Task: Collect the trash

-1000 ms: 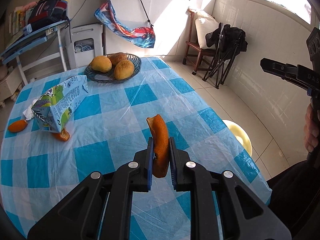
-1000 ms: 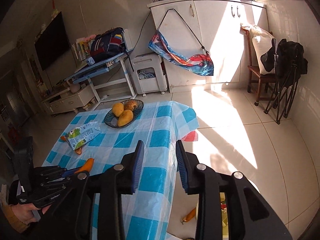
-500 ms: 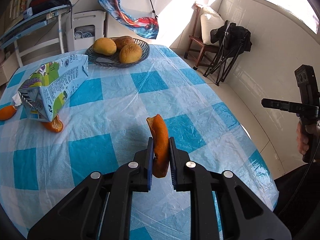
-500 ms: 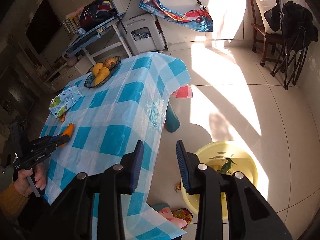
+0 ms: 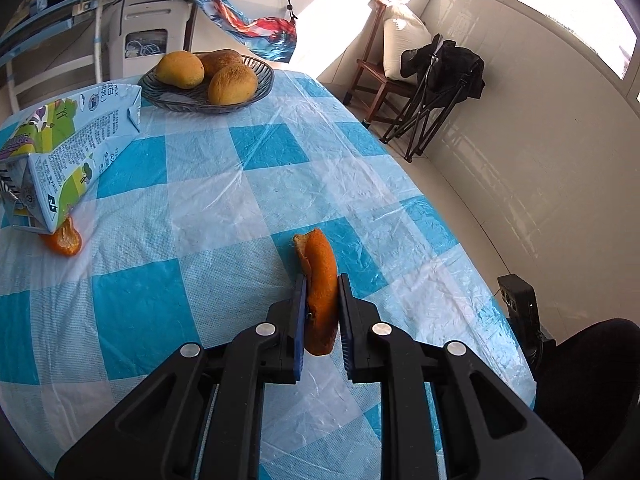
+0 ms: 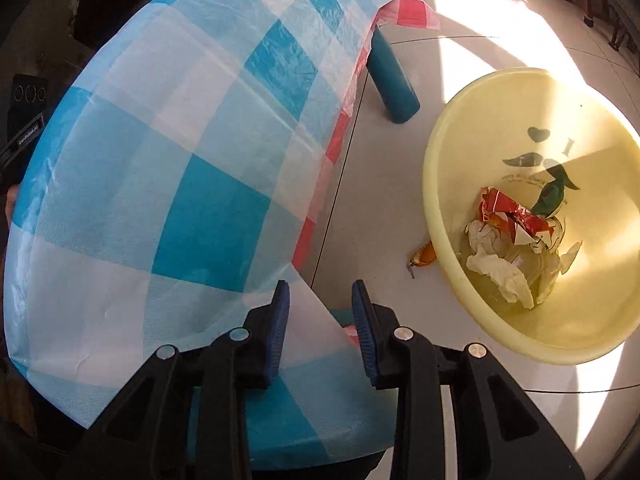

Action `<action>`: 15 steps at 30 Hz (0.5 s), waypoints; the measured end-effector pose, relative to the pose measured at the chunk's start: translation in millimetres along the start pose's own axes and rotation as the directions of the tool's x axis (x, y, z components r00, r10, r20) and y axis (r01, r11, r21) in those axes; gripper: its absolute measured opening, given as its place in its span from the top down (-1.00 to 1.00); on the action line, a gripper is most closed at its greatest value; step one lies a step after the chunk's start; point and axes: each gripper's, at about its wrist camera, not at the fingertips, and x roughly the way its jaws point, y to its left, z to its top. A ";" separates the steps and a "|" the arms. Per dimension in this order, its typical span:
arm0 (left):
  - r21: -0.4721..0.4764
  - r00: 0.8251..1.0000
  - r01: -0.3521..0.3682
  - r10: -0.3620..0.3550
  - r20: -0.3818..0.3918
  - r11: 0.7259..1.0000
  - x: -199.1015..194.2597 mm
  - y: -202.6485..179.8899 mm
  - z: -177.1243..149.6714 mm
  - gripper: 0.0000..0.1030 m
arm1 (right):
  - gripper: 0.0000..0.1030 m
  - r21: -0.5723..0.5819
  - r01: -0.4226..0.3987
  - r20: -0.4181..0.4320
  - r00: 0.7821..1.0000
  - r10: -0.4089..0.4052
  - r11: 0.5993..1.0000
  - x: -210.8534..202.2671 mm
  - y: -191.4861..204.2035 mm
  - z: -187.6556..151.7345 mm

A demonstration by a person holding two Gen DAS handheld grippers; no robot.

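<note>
Only in the left wrist view: left gripper (image 5: 322,312) clamped on a curved strip of orange peel (image 5: 319,292), long axis running up and away from the jaws, above the crinkled blue-checked tablecloth (image 5: 224,184); also a milk carton (image 5: 60,148) lying tilted on another peel piece (image 5: 64,240), and a ribbed bowl of fruit (image 5: 208,80). Only in the right wrist view: right gripper (image 6: 320,308) parted and empty, over the table edge; smooth round yellow basin (image 6: 460,152) on floor tiles, holding crumpled wrappers and tissue, a peel scrap (image 6: 423,257) just beside it.

A sunlit home room (checked tablecloth (image 5: 248,184), fruit bowl (image 5: 224,96), wooden chair (image 5: 376,80)).
</note>
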 end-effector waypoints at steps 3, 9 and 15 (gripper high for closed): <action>-0.011 1.000 0.018 -0.018 0.000 1.000 3.4 -0.2 3.0 0.72 | 0.35 0.060 0.059 0.026 0.998 -0.061 0.996 26.5 -17.7 -13.1; -0.026 0.999 0.038 -0.038 0.000 0.999 3.7 2.7 2.6 0.72 | 0.44 0.164 0.193 0.124 0.969 -0.214 0.967 52.4 -41.9 -10.8; -0.034 0.998 0.059 -0.059 -0.001 0.998 4.5 5.6 2.7 0.72 | 0.42 0.165 0.360 0.174 0.906 -0.386 0.918 62.2 -57.7 5.4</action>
